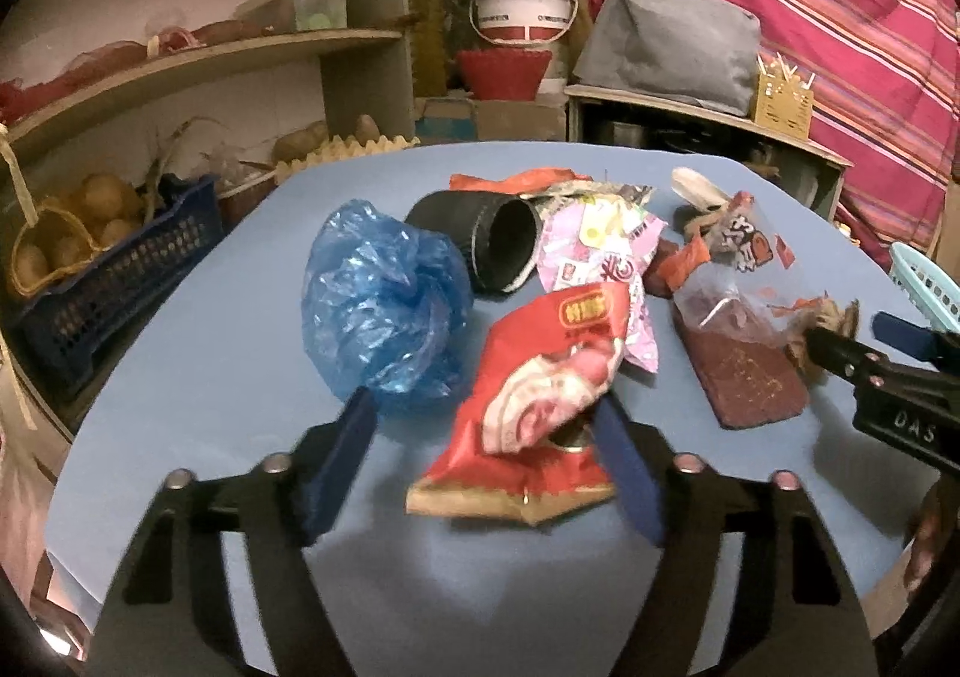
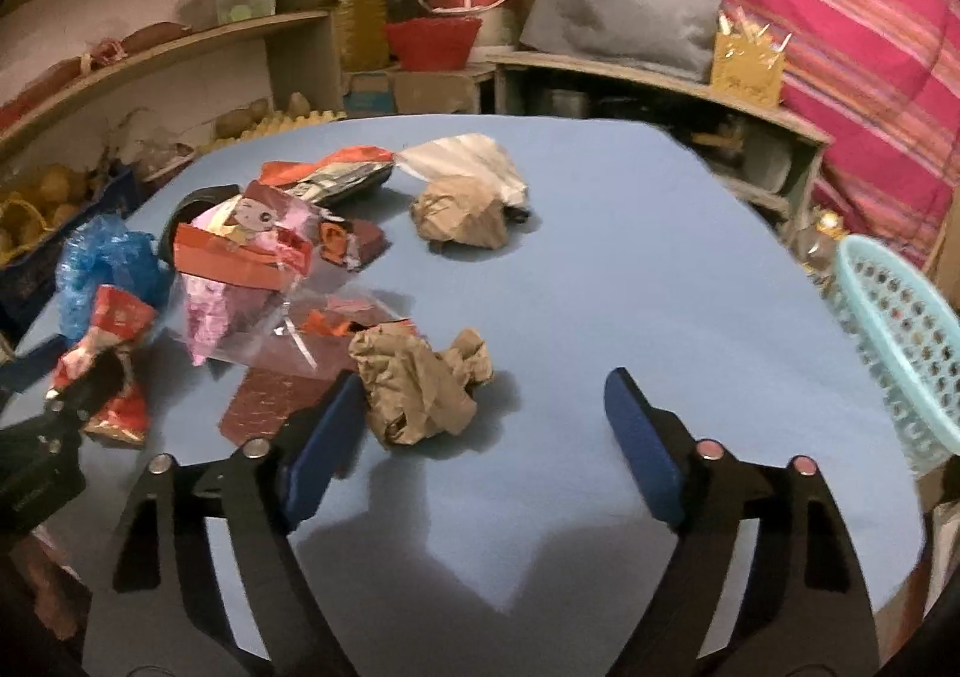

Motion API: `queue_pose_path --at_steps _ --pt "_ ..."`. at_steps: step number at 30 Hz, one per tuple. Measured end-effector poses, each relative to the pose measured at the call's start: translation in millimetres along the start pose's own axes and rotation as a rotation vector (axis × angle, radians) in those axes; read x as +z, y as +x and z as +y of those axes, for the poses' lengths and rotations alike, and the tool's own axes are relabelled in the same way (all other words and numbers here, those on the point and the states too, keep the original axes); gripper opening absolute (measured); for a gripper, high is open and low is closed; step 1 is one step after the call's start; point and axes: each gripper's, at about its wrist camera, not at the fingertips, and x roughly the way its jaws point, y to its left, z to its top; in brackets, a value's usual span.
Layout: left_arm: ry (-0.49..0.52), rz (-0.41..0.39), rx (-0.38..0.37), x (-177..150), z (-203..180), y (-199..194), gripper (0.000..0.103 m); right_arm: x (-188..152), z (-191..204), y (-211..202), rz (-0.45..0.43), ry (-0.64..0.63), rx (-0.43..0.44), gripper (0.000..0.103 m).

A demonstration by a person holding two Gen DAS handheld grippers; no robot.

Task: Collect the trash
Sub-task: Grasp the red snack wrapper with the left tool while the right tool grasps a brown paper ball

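Trash pile sits on the blue table point(image 1: 180, 377), mostly left of centre as the right wrist view shows it. Red snack wrapper point(image 1: 528, 407) lies at the near edge of the pile, between the left gripper point(image 1: 486, 425) fingers; right pad touches its edge, left pad stands clear, so jaws are part open with no firm grip showing. Crumpled blue plastic bag point(image 1: 384, 305) is just left of the wrapper, black tube point(image 1: 480, 242) on its side behind it, pink wrapper point(image 1: 594, 257) and clear bag point(image 1: 738, 281) to the right, dark red flat card point(image 1: 750, 383) under the clear bag. Right gripper point(image 2: 486, 407) is wide, straddling the near crumpled brown paper point(image 2: 420, 383); its left pad is at the paper's edge, right pad well apart from it. A 2nd brown paper ball point(image 2: 462, 215) lies farther back, white wrapper point(image 2: 468, 161) behind it. Teal basket point(image 2: 900, 353) at the table's right edge. Shelves point(image 1: 210, 65) with clutter beyond the table.
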Motion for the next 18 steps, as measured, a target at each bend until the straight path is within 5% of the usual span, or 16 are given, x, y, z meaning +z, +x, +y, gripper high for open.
queue_pose_path --at_steps 7,18 --pt "0.020 0.002 -0.025 -1 -3 -1 0.038 -2 8 9 0.060 -0.006 0.097 0.040" --pt "-0.013 0.012 -0.054 -2 1 -4 0.027 -2 2 -7 0.014 -0.014 0.073 0.036"
